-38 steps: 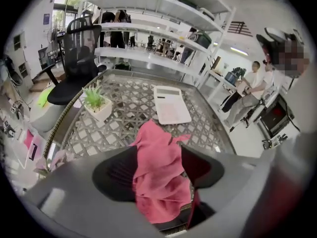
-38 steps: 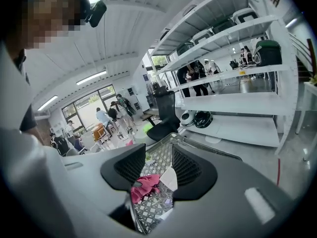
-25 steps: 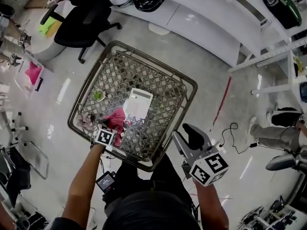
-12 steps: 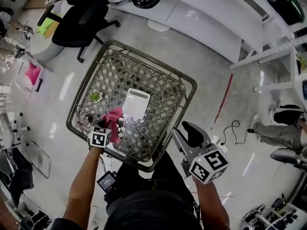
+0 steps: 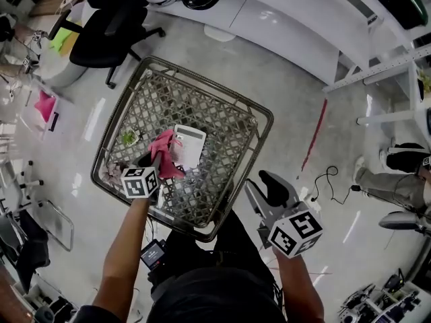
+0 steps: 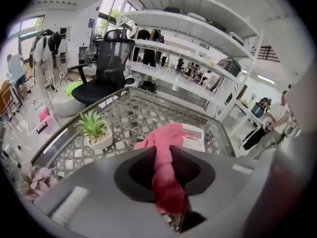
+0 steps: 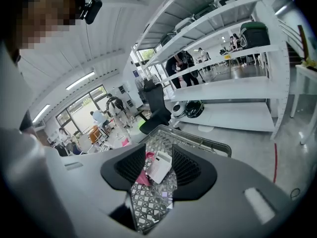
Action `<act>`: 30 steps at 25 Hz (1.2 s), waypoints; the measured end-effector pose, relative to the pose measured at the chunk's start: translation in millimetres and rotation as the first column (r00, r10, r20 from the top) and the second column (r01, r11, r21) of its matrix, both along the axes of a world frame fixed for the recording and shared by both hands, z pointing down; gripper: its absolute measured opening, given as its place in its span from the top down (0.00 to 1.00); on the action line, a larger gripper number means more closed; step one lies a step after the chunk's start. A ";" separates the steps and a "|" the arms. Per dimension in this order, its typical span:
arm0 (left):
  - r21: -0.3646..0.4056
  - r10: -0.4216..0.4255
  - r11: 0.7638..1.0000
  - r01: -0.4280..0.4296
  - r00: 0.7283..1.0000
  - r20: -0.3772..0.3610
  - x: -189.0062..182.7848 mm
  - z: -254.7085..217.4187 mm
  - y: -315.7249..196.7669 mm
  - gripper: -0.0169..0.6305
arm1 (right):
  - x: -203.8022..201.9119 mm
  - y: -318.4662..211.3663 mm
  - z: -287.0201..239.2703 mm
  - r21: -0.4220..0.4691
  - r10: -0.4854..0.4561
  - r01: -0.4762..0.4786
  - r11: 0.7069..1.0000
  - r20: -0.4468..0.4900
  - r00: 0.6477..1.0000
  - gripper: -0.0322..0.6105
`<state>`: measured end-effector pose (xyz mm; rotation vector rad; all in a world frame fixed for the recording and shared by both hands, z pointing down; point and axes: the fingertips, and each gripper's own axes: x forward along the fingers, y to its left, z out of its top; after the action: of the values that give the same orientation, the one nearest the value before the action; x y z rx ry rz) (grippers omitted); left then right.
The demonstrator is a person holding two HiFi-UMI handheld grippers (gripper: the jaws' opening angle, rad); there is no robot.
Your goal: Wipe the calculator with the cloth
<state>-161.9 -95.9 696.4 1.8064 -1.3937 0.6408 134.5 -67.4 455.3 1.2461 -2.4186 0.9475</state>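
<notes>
A white calculator lies on the lattice-top table, near its middle. My left gripper is shut on a pink cloth, which hangs over the calculator's left edge. In the left gripper view the cloth runs pinched between the jaws of my left gripper, with the calculator just beyond it. My right gripper is held open off the table's near right corner, nothing between its fingers. In the right gripper view my right gripper looks along the table at the calculator and the cloth.
A small potted plant stands left of the cloth, and pink artificial flowers lie at the table's left corner. A black office chair stands behind the table. White shelving runs along the back, and a cable lies on the floor at right.
My left gripper has closed on the pink cloth, lifted it and carried it right, up against the calculator's left side. The right gripper has drifted slightly.
</notes>
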 end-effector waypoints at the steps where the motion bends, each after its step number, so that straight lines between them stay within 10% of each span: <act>1: 0.001 -0.006 1.000 0.006 1.000 -0.006 5.7 1.3 -7.7 0.76 | 4.6 -0.2 1.6 -0.003 0.005 -0.005 1.000 -0.003 1.000 0.70; 22: -0.033 0.174 0.984 -0.173 0.984 0.025 136.8 33.0 -56.9 0.76 | 64.3 -7.9 28.1 -0.044 0.085 -0.086 0.995 -0.017 0.996 0.70; 30: 0.003 0.478 0.871 -0.492 0.849 0.227 163.6 30.9 -44.9 0.76 | 58.4 -9.9 33.3 -0.053 0.089 -0.090 0.995 -0.016 0.996 0.70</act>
<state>1.7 -140.8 727.4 2.2164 -1.0925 1.0986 192.9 -77.3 488.7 1.3472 -2.3284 1.0185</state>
